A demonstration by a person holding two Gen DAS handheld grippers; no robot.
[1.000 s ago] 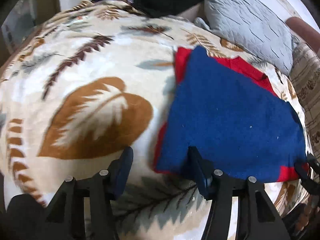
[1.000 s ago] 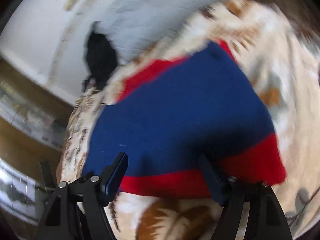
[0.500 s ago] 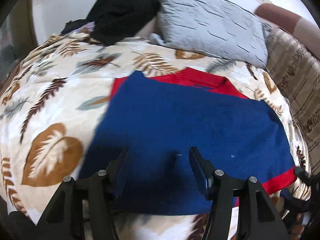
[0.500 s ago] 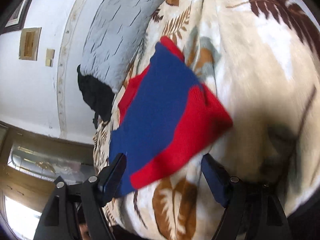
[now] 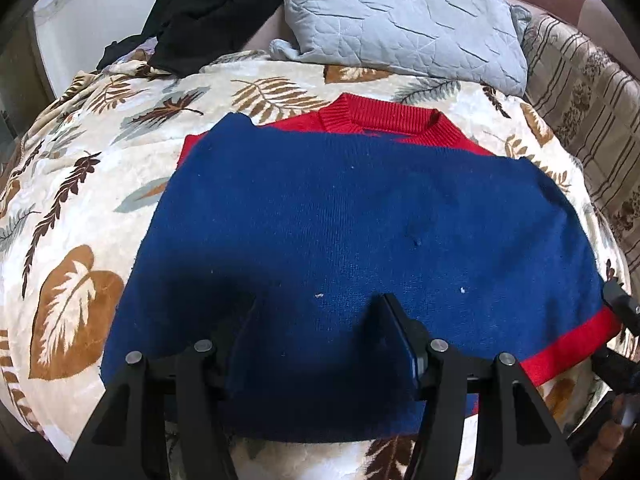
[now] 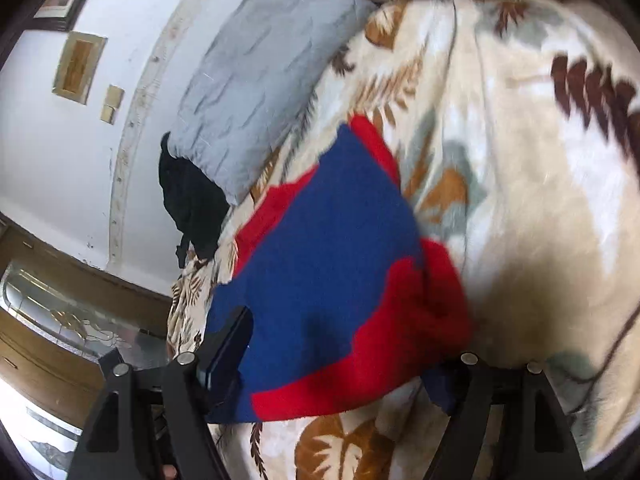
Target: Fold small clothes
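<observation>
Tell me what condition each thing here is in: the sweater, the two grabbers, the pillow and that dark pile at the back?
blue and red sweater: lying on the leaf-print blanket, partly folded, red collar showing at the far edge.
left gripper: open, over the sweater's near edge.
right gripper: open, at the sweater's red hem corner.
grey pillow: resting at the blanket's far end.
black clothes: heaped, unfolded, beside the pillow.

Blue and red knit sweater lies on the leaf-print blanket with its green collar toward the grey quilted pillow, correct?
Not quite: the collar is red, as the left wrist view shows. The blue and red knit sweater does lie on the leaf-print blanket, collar toward the grey quilted pillow.
</observation>
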